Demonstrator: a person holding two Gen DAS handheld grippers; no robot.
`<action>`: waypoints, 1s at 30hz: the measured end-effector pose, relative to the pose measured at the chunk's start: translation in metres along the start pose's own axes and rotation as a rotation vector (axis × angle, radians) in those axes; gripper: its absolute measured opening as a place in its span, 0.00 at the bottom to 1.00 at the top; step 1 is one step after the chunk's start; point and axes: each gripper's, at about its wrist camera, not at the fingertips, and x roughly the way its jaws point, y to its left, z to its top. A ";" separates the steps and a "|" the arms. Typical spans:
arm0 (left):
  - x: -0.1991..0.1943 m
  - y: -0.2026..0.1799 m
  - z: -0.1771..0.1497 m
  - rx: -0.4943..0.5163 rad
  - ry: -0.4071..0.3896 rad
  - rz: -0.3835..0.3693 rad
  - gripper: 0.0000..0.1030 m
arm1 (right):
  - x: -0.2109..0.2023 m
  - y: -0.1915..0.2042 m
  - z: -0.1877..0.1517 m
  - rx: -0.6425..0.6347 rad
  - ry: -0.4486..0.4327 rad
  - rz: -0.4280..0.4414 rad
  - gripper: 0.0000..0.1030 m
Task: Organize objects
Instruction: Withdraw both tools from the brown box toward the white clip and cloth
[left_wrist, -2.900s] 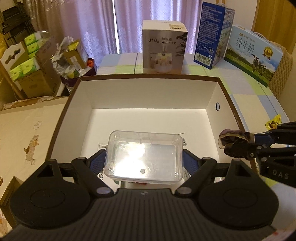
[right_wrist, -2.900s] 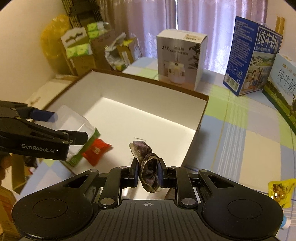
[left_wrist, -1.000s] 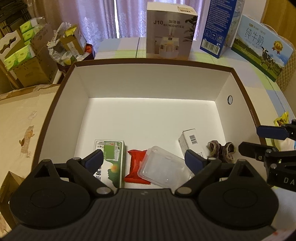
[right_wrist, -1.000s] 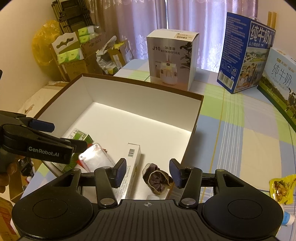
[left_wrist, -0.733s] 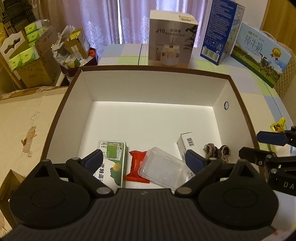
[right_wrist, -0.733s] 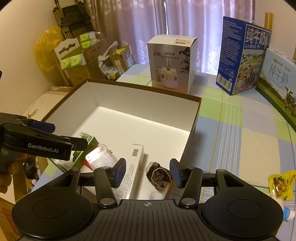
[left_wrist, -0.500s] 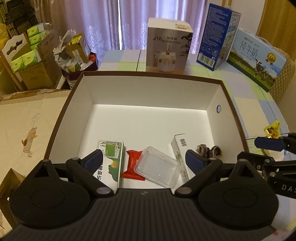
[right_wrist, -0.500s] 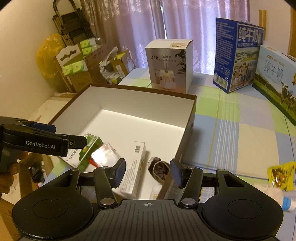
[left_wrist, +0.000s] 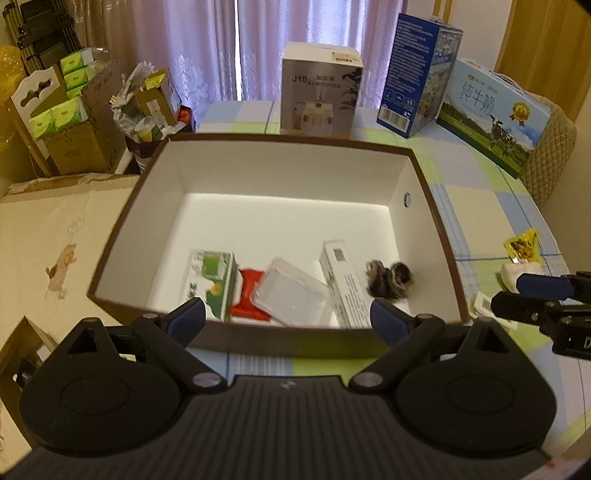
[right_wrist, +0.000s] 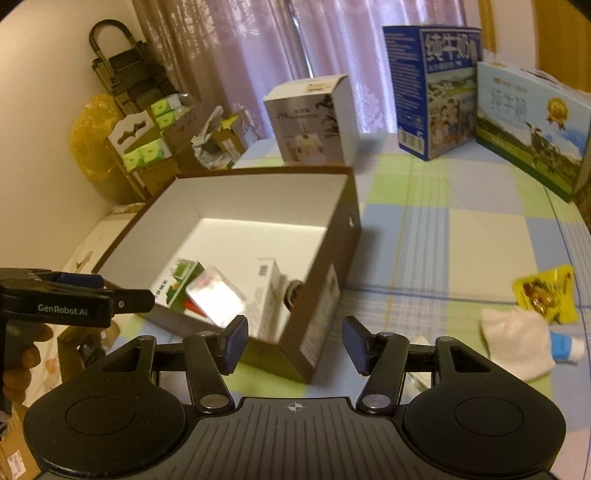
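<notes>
A brown box with white inside stands on the table; it also shows in the right wrist view. In it lie a green carton, a red packet, a clear plastic container, a long white box and a dark scrunchie. My left gripper is open and empty, above the box's near wall. My right gripper is open and empty, over the box's near right corner. On the table to the right lie a yellow snack packet, a white cloth and a small blue-and-white tube.
A white humidifier box, a tall blue milk carton and a light blue milk case stand behind the brown box. Cardboard boxes and tissue packs are stacked at left. A small white item lies by the box's right wall.
Both grippers have let go of the clear container and the scrunchie, which now lie in the box. Both grippers have pulled back and up from the box; the right one swung rightward.
</notes>
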 end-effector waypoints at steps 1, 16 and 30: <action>0.000 -0.003 -0.004 0.001 0.006 -0.003 0.92 | -0.002 -0.002 -0.003 0.003 0.005 0.000 0.53; -0.005 -0.063 -0.044 0.025 0.078 -0.035 0.92 | -0.039 -0.059 -0.039 0.049 0.061 -0.020 0.57; 0.005 -0.135 -0.059 0.072 0.122 -0.078 0.92 | -0.070 -0.118 -0.057 0.098 0.072 -0.067 0.65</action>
